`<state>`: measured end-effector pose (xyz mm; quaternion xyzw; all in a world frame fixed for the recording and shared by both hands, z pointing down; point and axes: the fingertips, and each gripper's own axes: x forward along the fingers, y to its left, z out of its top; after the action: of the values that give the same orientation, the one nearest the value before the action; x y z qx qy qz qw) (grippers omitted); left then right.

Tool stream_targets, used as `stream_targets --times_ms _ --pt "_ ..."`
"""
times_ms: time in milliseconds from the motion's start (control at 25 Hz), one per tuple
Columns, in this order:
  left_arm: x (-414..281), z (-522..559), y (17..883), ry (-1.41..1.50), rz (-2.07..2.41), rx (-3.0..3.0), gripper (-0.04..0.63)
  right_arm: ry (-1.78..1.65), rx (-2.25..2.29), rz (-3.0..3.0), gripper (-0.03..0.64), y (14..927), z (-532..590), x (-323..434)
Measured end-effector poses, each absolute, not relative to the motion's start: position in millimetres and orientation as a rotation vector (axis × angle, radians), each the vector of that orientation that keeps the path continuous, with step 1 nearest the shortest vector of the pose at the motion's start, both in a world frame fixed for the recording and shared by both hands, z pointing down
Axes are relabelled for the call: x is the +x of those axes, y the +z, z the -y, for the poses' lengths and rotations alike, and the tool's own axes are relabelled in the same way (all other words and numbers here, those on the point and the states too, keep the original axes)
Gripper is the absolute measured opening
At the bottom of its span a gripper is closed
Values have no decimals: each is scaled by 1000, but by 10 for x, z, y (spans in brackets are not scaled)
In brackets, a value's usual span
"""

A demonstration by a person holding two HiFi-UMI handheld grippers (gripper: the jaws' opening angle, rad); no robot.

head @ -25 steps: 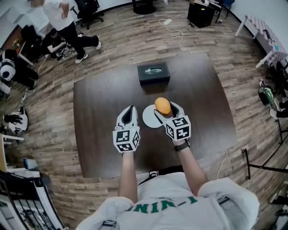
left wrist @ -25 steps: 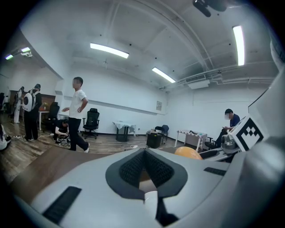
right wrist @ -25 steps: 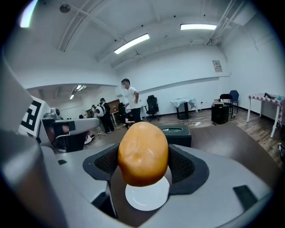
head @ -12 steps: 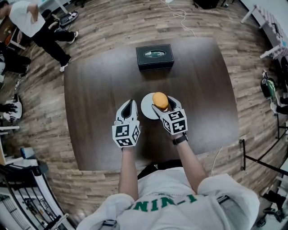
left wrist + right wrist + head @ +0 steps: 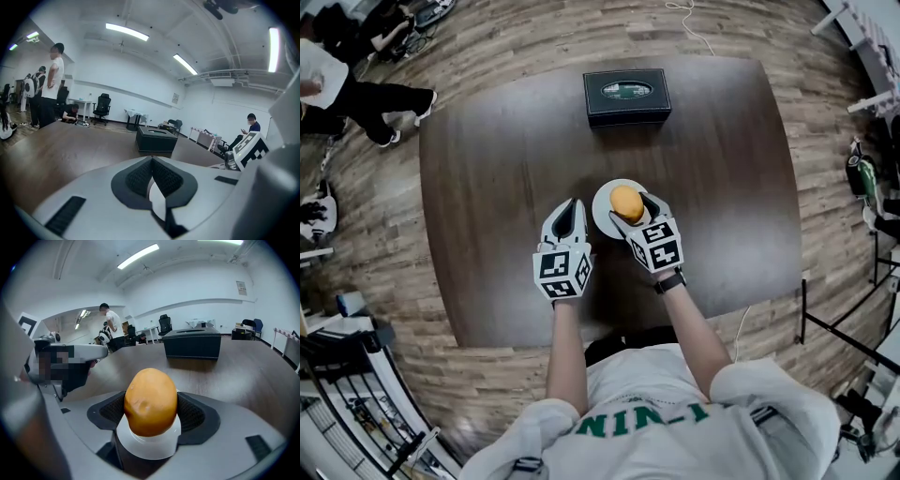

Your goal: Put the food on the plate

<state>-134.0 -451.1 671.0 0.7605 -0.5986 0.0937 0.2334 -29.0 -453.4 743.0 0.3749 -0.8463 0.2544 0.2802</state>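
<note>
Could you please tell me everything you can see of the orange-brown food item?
The food is a smooth, egg-shaped, orange-brown lump with a small dent, looking like a potato or bun. It stands upright between the right gripper's dark ribbed pads, which press its sides, above the white plate. Whether it touches the plate is unclear.

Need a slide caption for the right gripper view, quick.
Right gripper holds an orange-brown food item between its fingers, over the white plate.
</note>
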Motion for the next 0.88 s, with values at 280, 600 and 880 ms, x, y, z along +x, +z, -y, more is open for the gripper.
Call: stream_targets --times_ms 280,600,880 --pt "-1289 4491 6895 274 1619 2069 11 671 956 2214 348 7677 4478 -320" --pt "-1278 4481 6955 277 1622 2051 11 655 926 2198 348 7773 4447 -324" --pt "-1255 4471 6985 281 1628 2042 11 651 904 2212 386 7814 4431 -329"
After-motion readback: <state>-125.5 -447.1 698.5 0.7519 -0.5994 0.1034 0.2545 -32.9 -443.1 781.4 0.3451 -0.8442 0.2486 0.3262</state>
